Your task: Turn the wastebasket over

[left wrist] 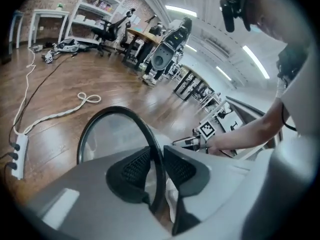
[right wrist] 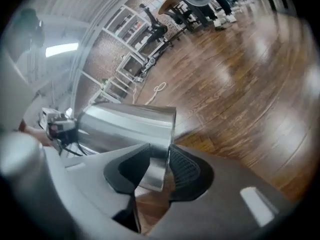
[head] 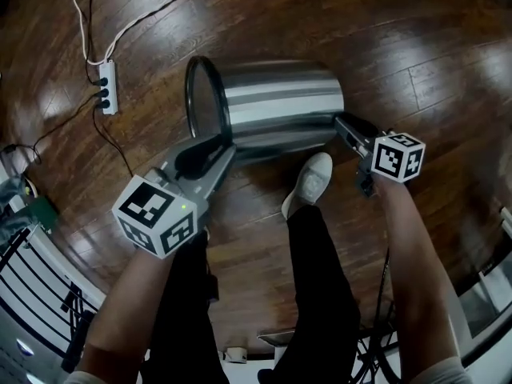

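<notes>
A shiny steel wastebasket [head: 280, 102] lies on its side just above the wooden floor, with its black-rimmed mouth to the left and its base to the right. My left gripper [head: 226, 141] is shut on the lower part of the black rim [left wrist: 100, 119]; in the left gripper view the rim runs between the two pads of the left gripper [left wrist: 156, 164]. My right gripper [head: 340, 122] is closed on the edge of the base. In the right gripper view a corner of the steel wall [right wrist: 125, 124] sits between the pads of the right gripper [right wrist: 159, 166].
A white power strip [head: 106, 86] with a white cable [head: 128, 22] lies on the floor to the left of the basket. The person's light shoe [head: 308, 184] stands right under the basket. A black railing [head: 32, 294] runs along the lower left. Shelves and office chairs [left wrist: 112, 31] stand far off.
</notes>
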